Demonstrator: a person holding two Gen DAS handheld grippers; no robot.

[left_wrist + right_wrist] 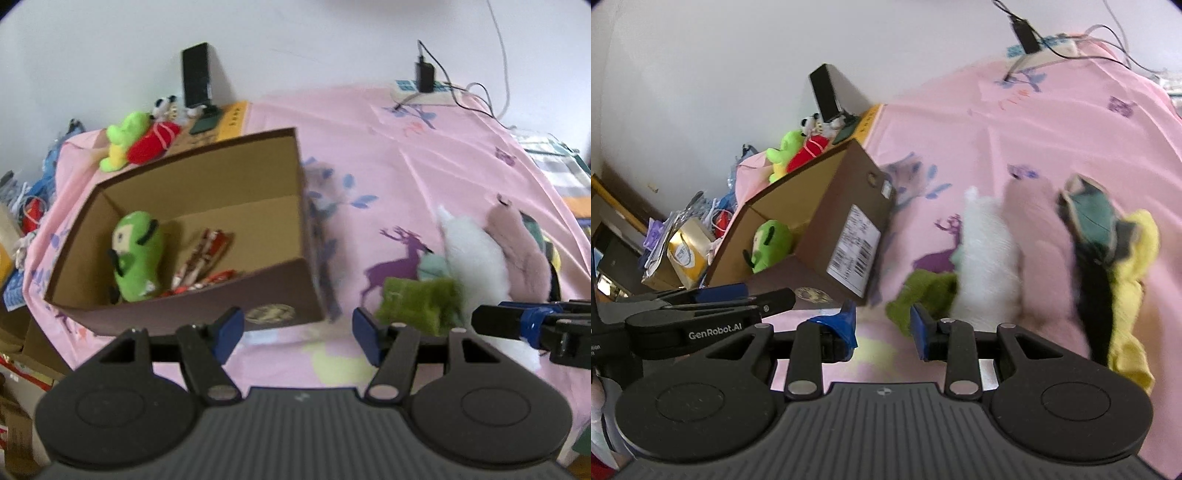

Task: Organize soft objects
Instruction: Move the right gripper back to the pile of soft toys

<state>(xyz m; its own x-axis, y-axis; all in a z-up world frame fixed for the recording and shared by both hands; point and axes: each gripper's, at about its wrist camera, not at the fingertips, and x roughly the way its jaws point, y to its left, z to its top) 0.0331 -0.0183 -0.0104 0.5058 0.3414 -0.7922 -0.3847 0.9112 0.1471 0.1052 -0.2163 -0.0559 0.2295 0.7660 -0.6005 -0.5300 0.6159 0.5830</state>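
An open brown cardboard box lies on the pink printed sheet. Inside it are a green plush toy and red-and-white packets. To its right is a heap of soft things: an olive green cloth, a white fluffy piece and a pink one. My left gripper hangs open and empty above the sheet, between box and heap. In the right wrist view the heap also shows a teal piece, a black one and a yellow cloth. My right gripper is open and empty beside the olive cloth.
A green frog toy, a red plush and a black phone on a stand sit behind the box by the wall. A power strip with a charger lies at the back right. Bags and boxes crowd the left edge.
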